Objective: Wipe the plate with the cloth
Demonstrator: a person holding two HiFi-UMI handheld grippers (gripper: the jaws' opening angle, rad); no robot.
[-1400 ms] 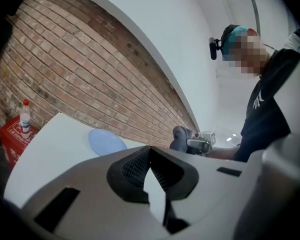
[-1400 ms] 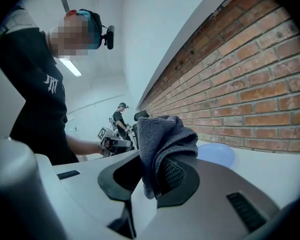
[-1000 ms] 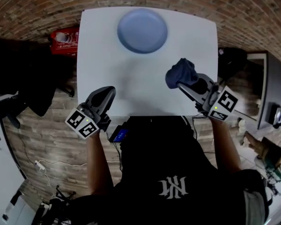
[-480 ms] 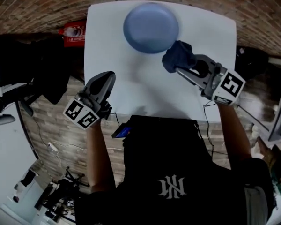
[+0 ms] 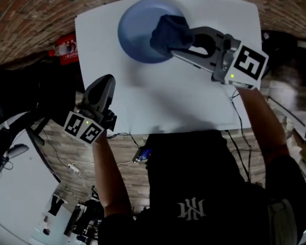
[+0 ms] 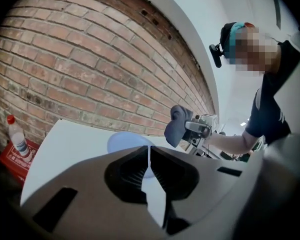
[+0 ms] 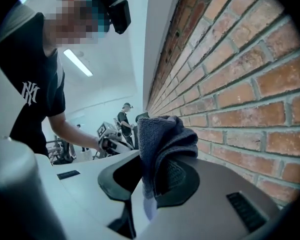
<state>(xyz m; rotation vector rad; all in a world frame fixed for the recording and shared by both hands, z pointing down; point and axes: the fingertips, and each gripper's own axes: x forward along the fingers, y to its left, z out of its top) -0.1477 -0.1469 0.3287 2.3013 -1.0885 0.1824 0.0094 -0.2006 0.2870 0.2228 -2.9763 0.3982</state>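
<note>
A round blue plate (image 5: 135, 32) lies at the far side of the white table (image 5: 158, 101); in the left gripper view the plate (image 6: 127, 142) shows just past the jaws. My right gripper (image 5: 168, 34) is shut on a bunched dark blue cloth (image 5: 171, 30), which hangs over the plate's right half. In the right gripper view the cloth (image 7: 162, 144) fills the jaws. My left gripper (image 5: 103, 86) hovers at the table's near left corner, jaws shut with nothing between them (image 6: 149, 159).
A red pack with a white bottle (image 5: 66, 50) stands on the floor left of the table; the bottle (image 6: 17, 136) also shows in the left gripper view. Brick floor surrounds the table. A phone (image 5: 143, 154) hangs at the near edge.
My right gripper has carried the cloth forward and left, from above the table's right side to over the plate. The left gripper has stayed near the front left corner.
</note>
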